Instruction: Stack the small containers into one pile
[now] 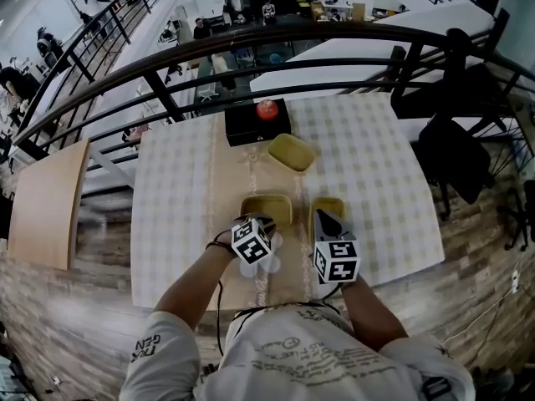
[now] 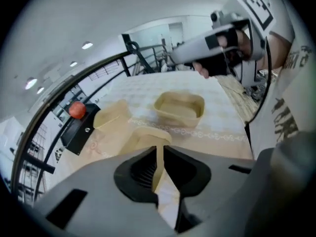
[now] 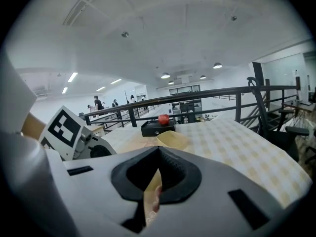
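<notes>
Three shallow yellow containers lie on the checked table (image 1: 376,165). The far container (image 1: 291,151) (image 2: 112,115) (image 3: 173,139) sits near the black box. My left gripper (image 1: 261,222) (image 2: 159,164) is shut on the near wall of the left container (image 1: 266,205) (image 2: 145,135). The right container (image 1: 330,205) (image 2: 180,107) rests on the cloth beside it. My right gripper (image 1: 324,217) (image 3: 157,154) hovers over that container's near end with its jaws shut. Only a sliver of patterned runner shows below the tips. In the left gripper view the right gripper (image 2: 177,57) is raised above the table.
A black box (image 1: 257,124) (image 2: 79,130) (image 3: 157,127) carrying a red apple (image 1: 267,109) (image 2: 76,109) (image 3: 163,119) stands at the table's far edge. A dark railing (image 1: 251,48) runs behind it. A wooden board (image 1: 46,203) lies left, a black chair (image 1: 456,153) right.
</notes>
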Tool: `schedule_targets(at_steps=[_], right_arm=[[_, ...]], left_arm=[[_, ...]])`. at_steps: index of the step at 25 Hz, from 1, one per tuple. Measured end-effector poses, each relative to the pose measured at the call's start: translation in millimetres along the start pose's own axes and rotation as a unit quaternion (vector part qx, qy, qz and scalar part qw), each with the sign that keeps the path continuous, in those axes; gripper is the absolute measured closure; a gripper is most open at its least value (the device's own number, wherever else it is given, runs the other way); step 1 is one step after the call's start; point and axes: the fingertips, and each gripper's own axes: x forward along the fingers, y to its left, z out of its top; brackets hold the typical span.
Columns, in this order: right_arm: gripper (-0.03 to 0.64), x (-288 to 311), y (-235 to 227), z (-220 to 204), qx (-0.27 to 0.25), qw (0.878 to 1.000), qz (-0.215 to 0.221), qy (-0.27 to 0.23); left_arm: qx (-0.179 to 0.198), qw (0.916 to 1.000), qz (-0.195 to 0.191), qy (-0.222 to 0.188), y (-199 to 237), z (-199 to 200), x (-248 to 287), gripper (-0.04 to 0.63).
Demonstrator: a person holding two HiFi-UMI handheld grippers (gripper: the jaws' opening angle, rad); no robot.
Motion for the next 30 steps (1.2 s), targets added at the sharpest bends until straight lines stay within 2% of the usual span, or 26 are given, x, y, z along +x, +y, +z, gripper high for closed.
schedule_targets(at_steps=[2,4,8,11,12,14,19,25,30], right_arm=[[0.623,1.0,2.3,0.1,-0.003,1.0,0.002,0.002],[0.623,2.1,4.8,-0.1,-0.005,1.0,0.003,0.003],[0.623,3.7,11.5,-0.9,-0.013,1.0,0.007,0.006],[0.623,6.1,14.6,-4.9,-0.017,1.0,0.01,0.012],[0.623,6.6,15.2,-6.4,-0.019,1.0,0.012,0.014],[0.623,7.0,16.7,-8.8,-0.022,1.0,0.015,0.017],[0.623,7.1,14.2,-12.4,-0.025,0.999,0.019,0.018],[0.623,-1.8,-8.9,-14.2,-0.016,1.0,0.005,0.011],[0.623,-15.7,-29.4,-22.0,0.007,1.0,-0.028,0.007]], left_arm=[[-0.041,0.9968,0.04,-0.056,12.3,13.3,-15.8,0.566],[-0.083,0.9871,0.078,-0.113,24.2,26.6,-34.1,0.588],[-0.166,0.9538,0.142,-0.206,42.5,44.4,-67.2,0.589],[-0.206,0.9305,0.175,-0.247,48.1,50.4,-82.6,0.589],[-0.216,0.9252,0.182,-0.254,48.3,51.2,-86.0,0.589],[-0.232,0.9199,0.191,-0.251,46.7,50.8,-91.6,0.589],[-0.24,0.9232,0.18,-0.24,37.9,55.4,-81.2,0.589],[-0.234,0.9362,0.143,-0.22,19.0,78.3,-37.6,0.589],[-0.241,0.9495,0.106,-0.17,4.5,83.6,2.2,0.589]])
